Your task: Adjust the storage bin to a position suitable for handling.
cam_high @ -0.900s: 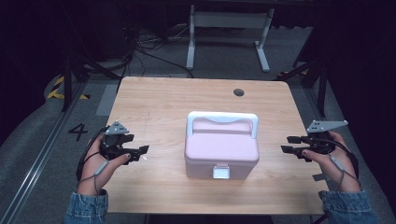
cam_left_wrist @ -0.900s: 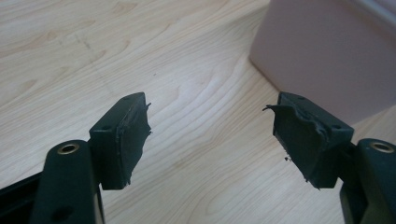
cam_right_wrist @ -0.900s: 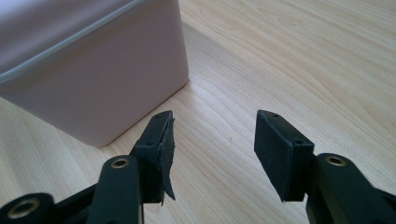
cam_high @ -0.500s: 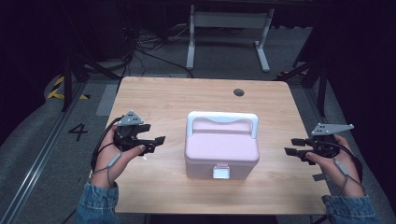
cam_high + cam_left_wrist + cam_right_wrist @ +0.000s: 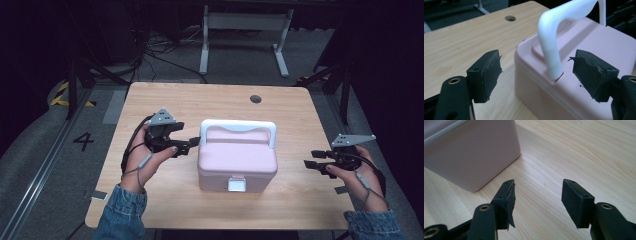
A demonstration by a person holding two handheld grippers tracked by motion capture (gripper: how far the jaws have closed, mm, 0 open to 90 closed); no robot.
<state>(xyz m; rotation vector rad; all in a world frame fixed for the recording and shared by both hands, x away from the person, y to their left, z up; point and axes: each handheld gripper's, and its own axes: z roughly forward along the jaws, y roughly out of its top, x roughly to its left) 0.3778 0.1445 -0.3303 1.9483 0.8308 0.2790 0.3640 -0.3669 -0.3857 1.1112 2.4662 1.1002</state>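
A pink box point(image 5: 237, 162) with a white handle point(image 5: 239, 126) and a white front latch point(image 5: 236, 185) stands in the middle of the wooden table point(image 5: 175, 100). My left gripper point(image 5: 192, 142) is at the box's left end, open. In the left gripper view its jaws point(image 5: 536, 72) straddle the handle's left leg point(image 5: 551, 57) where it meets the pink lid point(image 5: 604, 45), and the pads are clear of it. My right gripper point(image 5: 310, 163) hovers open to the right of the box, over bare wood. In the right gripper view point(image 5: 537, 200) the box's corner point(image 5: 474, 152) lies ahead at the upper left.
A round cable hole point(image 5: 255, 99) sits near the table's far edge. Behind the table a white metal stand point(image 5: 240, 30) rests on the floor among cables. Bare wood lies in front of the box and to either side.
My left gripper has travelled right, from the table's left side up to the box's left end. The right gripper has stayed almost where it was.
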